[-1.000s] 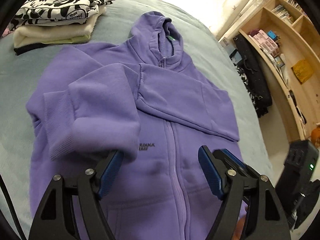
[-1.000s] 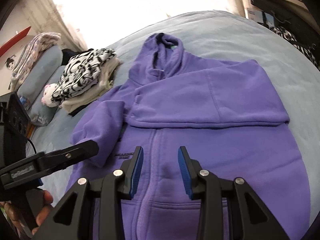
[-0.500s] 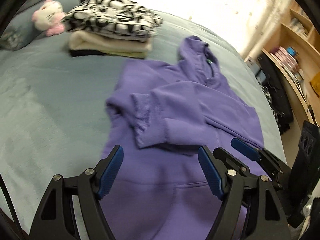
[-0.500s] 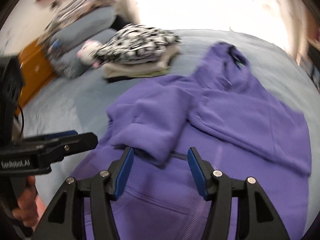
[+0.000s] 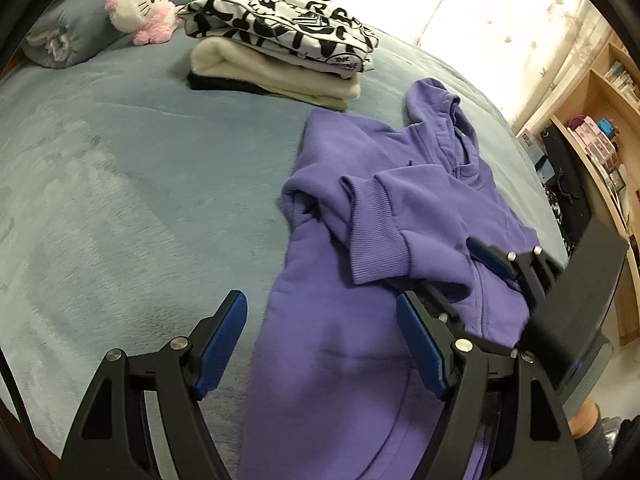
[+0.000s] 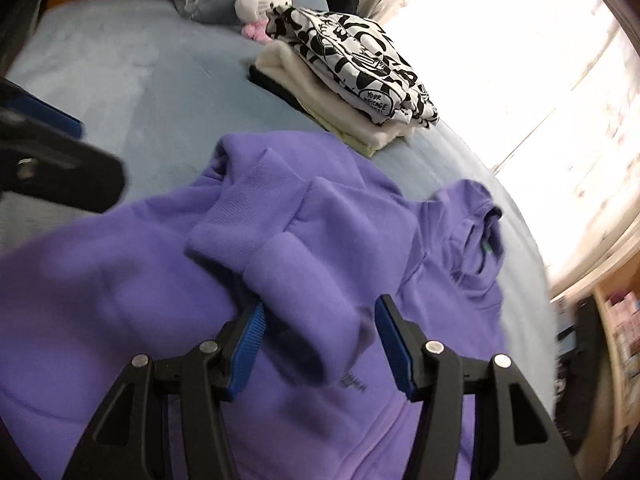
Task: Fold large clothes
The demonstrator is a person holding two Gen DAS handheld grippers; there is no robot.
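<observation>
while both views swung left, left gripper [image 5: 320, 344] stays released; right gripper [image 6: 318, 340] closing around the sleeve [image 6: 296, 280].

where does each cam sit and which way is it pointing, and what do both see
Left wrist: on the left gripper, angled down over the purple hoodie's lower edge and the blue bedspread; its open fingers show, plus the right gripper.
Right wrist: on the right gripper, angled down at the hoodie's folded sleeve cuff; its jaws are closing, nothing gripped; a left gripper finger shows.
Shared: hoodie, folded clothes stack, cat plush.
</observation>
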